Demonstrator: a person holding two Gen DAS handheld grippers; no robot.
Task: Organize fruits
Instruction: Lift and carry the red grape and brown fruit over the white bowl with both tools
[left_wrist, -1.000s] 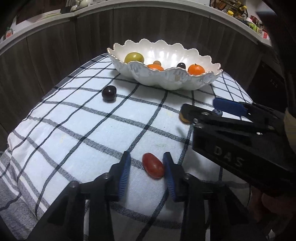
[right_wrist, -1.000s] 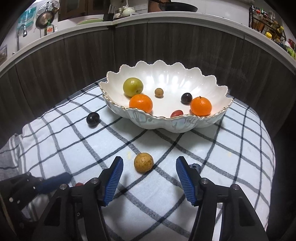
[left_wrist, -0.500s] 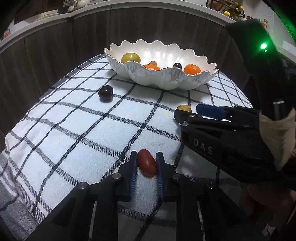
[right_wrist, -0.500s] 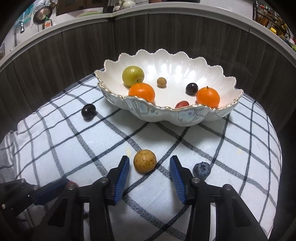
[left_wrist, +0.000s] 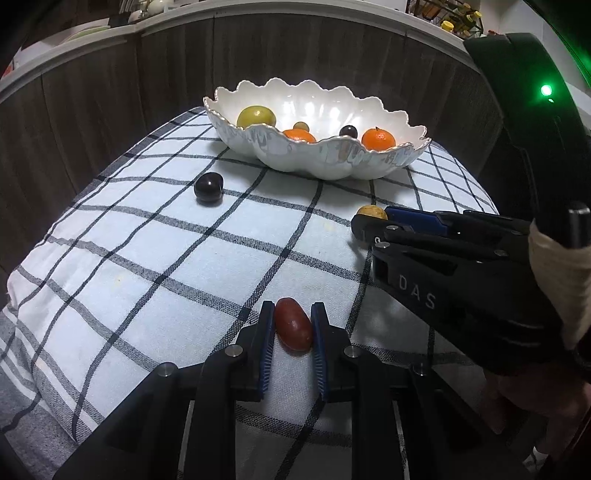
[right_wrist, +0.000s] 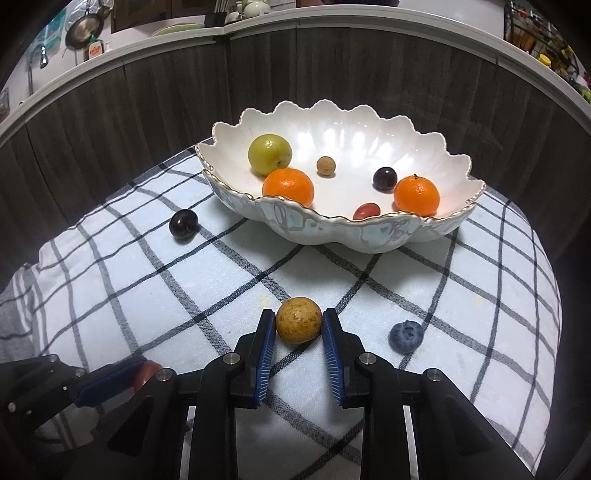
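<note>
Now: grab step. Left tool (left_wrist: 292, 328) pinching red fruit (left_wrist: 293, 329) near front edge of bench (left_wrist: 147, 266). Right tool (right_wrist: 298, 332) closing, tan fruit (right_wrist: 298, 320) between pads, middle of bench. Next: lift both, carry over bowl (right_wrist: 332, 229) by back edge, let go gently.

We read only one piece of lettering: the pale capitals "DAS" on the black side of the right gripper (left_wrist: 373, 223), seen from the left wrist camera. A small red-and-white label on a bottle (right_wrist: 95, 48) on the far counter is too small for us to read.
</note>
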